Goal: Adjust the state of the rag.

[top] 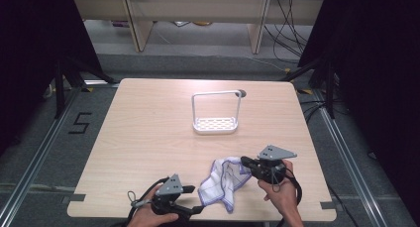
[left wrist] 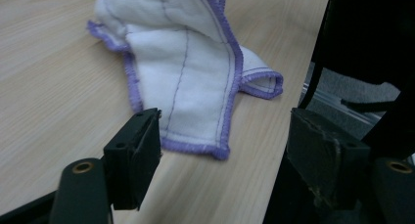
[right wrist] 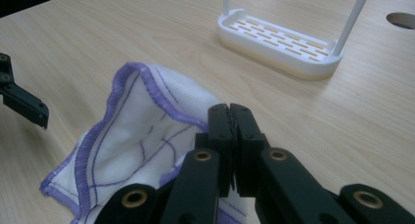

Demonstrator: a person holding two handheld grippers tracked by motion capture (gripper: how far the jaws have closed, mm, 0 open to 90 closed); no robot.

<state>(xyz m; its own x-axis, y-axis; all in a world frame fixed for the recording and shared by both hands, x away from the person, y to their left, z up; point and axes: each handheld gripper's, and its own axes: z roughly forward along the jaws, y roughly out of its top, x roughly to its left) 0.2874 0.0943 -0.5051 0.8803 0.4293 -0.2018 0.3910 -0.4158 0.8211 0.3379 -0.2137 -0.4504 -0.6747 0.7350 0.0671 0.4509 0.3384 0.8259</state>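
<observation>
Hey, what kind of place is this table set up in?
Probably a lab or recording studio, not a home: black curtains flank the wooden table, loose cables run over the grey floor, and a taped number marks the floor beside a metal rail.

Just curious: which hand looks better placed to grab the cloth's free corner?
Probably the left. The left gripper is open, its fingers flanking the cloth corner. The right gripper is already pinching the cloth.

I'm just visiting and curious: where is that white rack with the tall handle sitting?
In the high view the white rack stands upright past the table's middle, slightly right, near a round hole, well beyond the cloth.
</observation>
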